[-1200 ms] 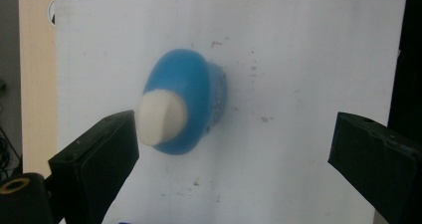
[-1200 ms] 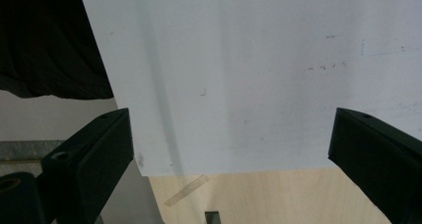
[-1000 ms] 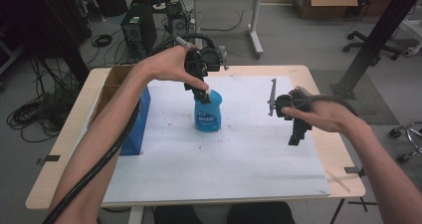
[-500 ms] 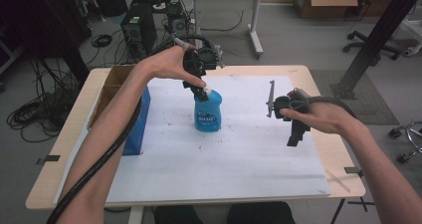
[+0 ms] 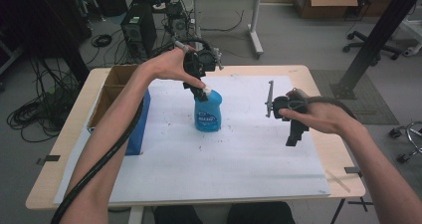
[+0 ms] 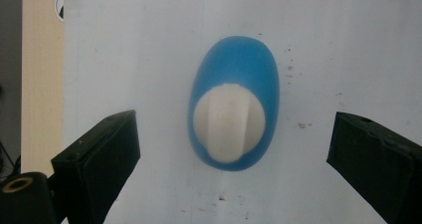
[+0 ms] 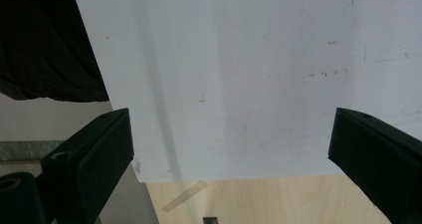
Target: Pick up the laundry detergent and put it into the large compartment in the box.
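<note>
A blue bottle (image 5: 208, 113) with a white cap (image 5: 206, 91) stands upright near the middle of the white sheet (image 5: 224, 169). My left gripper (image 5: 199, 83) hangs right over it, pointing down. In the left gripper view the bottle (image 6: 239, 69) and its cap (image 6: 229, 122) lie between the wide-apart jaws, which touch nothing; the left gripper (image 6: 234, 132) is open. My right gripper (image 5: 292, 137) is held above the right side of the sheet. In its own view the right gripper (image 7: 229, 129) is open, with nothing between the jaws and bare sheet (image 7: 239, 74) below.
An open cardboard box (image 5: 112, 92) with a blue side (image 5: 137, 132) sits at the table's left edge. The wooden table (image 5: 333, 149) shows around the sheet. Behind the table are computer towers, cables and another desk; an office chair stands far right.
The right hand and its gripper have drifted slightly left. The left gripper stays over the bottle cap.
</note>
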{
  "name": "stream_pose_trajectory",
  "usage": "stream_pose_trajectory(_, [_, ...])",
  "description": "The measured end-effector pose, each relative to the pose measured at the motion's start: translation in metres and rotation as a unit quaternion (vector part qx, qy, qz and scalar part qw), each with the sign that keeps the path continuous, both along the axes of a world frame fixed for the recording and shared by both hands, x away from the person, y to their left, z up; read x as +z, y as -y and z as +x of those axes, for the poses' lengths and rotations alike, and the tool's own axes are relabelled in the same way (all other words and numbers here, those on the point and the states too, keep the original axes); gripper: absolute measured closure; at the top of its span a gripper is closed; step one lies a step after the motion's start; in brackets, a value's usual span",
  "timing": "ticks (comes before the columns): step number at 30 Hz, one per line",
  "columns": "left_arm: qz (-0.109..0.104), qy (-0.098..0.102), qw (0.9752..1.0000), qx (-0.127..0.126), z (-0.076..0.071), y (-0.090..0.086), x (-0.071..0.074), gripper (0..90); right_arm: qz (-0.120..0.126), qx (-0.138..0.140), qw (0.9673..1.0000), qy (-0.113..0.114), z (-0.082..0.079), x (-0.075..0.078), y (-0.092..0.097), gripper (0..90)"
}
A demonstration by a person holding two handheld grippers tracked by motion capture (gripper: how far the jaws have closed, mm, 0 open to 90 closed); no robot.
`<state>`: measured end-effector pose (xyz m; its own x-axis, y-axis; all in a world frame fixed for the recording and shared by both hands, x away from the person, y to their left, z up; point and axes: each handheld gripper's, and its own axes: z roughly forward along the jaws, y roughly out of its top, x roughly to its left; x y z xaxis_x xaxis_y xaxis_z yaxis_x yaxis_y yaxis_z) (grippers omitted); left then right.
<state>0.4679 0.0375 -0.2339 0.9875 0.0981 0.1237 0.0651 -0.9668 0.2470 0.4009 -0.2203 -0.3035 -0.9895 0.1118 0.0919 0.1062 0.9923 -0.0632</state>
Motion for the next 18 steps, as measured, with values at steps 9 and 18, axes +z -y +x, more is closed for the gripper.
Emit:
stream_pose_trajectory(9, [0.006, -0.004, 1.0, -0.005, 0.004, 0.004, -0.012, 6.3, 0.0, 0.004, 1.0, -0.001, -0.002, -0.001, -0.002, 3.7])
stream_pose_trajectory(18, [0.009, -0.013, 0.9999, 0.002, 0.007, 0.003, -0.024, 6.3, 0.001, 0.007, 1.0, 0.001, -0.003, -0.002, -0.003, 3.7])
